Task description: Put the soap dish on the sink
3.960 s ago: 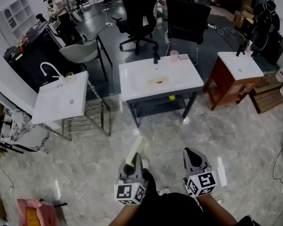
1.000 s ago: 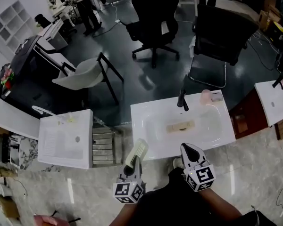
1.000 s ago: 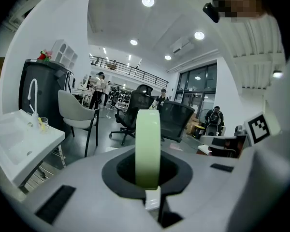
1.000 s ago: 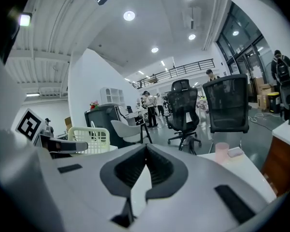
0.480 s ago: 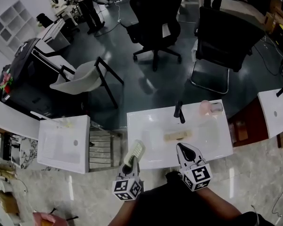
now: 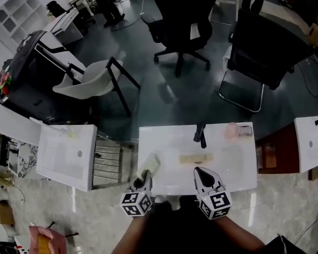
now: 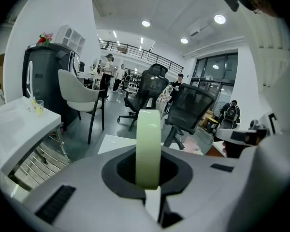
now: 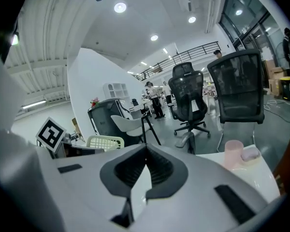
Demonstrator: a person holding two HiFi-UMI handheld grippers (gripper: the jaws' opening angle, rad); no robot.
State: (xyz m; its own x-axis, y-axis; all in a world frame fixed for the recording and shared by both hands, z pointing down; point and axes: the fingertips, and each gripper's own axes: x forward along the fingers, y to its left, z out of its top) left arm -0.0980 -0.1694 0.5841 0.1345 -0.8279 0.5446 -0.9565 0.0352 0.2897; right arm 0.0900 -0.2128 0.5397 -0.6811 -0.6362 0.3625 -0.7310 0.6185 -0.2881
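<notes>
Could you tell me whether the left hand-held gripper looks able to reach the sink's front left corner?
Probably yes: the left hand-held gripper, shut on the soap dish, hangs over that corner of the sink, and nothing stands between.

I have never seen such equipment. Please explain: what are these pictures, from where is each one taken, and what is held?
There is no robot here. A person holds a tool with a two-fingered claw in each hand. The head view comes from a camera on the person's head, looking down. The other two views come from a camera on each tool, looking along its claw. The left claw is shut on a pale green soap dish. The right claw is shut and empty. In front stands a white sink with a black tap, a pink cup and a beige flat thing in its basin.
</notes>
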